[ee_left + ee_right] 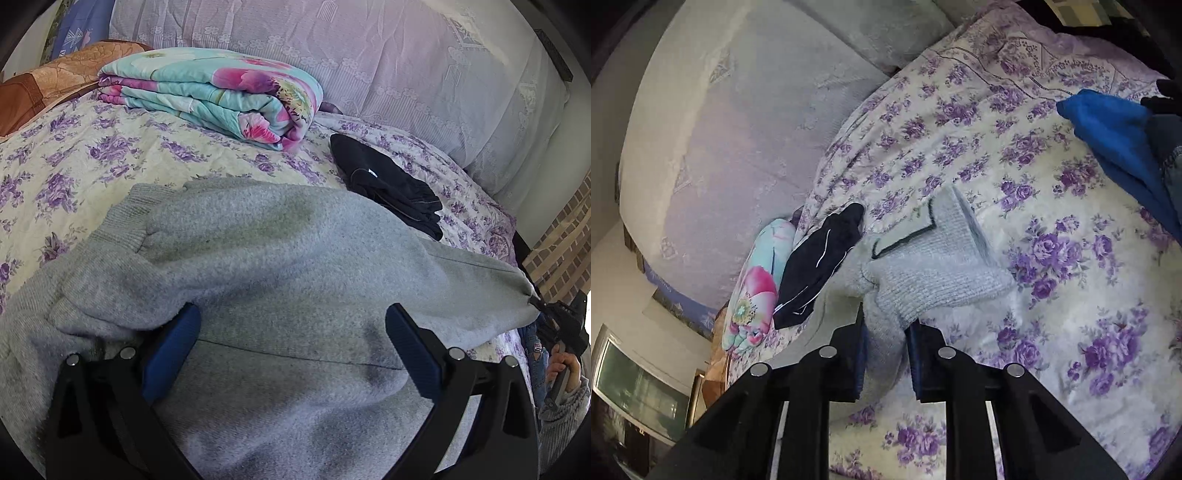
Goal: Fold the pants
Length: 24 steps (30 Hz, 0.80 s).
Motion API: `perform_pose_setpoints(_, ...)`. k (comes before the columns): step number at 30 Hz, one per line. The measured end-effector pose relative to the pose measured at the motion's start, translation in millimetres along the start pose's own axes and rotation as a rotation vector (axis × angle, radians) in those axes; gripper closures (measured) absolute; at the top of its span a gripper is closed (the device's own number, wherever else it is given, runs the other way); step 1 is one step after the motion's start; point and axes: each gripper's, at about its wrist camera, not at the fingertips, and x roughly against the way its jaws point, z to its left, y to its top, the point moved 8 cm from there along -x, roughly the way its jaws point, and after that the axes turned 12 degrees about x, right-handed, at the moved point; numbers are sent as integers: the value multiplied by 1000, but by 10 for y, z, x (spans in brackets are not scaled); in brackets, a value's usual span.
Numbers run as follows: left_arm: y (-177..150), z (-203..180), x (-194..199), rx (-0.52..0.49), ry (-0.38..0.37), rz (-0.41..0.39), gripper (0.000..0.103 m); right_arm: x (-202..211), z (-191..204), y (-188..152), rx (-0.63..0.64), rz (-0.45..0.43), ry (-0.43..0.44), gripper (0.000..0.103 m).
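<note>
- Clamping grey pants (pixel 934 266) in right gripper (pixel 884 332): jaws nearly closed, a bunched ridge of fabric pinched between blue pads (pixel 919 354); looks like a waistband corner, since a dark drawstring (pixel 905 236) lies just beyond.
- Hovering wide open over pants (pixel 280 258) with left gripper (pixel 293 332): blue pads (pixel 173 350) spread well apart, nothing held, cloth directly beneath and between them.
- Lying across floral bedspread (pixel 55 166), one end lifted toward right gripper at frame edge (pixel 565 325); ribbed cuff (pixel 125 225) at far left in left wrist view.
- Handling, judged: thick fleece knit, soft and limp, no stiffness, moderately light, not slippery, not fragile; likely to sag and drag on bedspread rather than slide.
- Best holds, judged: waistband corners and ribbed cuff, where the knit is doubled and dense; mid-leg pinches likely to catch one layer only.
- Counts: 1 grey pants; 2 grippers; 1 folded floral quilt (pixel 221 96); 1 dark folded garment (pixel 391 184) just beside pants; 1 blue garment (pixel 1119 147) well apart at bed edge; 1 pale lace-covered headboard or cushion (pixel 406 74).
</note>
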Motion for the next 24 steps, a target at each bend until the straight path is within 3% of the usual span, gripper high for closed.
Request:
perform_pose_setpoints(2,4,0,3,1,-6,2,5,-125,-312,-262,-35,127,-58,83)
perform_pose_setpoints(4,0,-11,28,5,-15,18,5,-201,-535,-512,-122,192,-38,81)
perform_pose_setpoints(6,20,-36,146,22,-47,28,5,-132,-547,-565,-144,167,-4,77)
perform_pose_setpoints(10,241,-35,558,15,-92,-38,5,37,-449,-569,-27,147,-87,62)
perform_pose_setpoints(15,775,476,665,52,129,-102,5,77,-436,-635,37,132,-125,48)
perform_pose_setpoints(17,926,710,555,113,147,-54,5,75,-485,-657,32,119,-120,46)
perform_pose_setpoints(20,1041,941,268,169,147,78,5,68,-488,-680,63,106,-131,45)
perform_pose_setpoints(24,1026,1000,-58,188,86,287,5,37,-429,-700,114,107,-145,37)
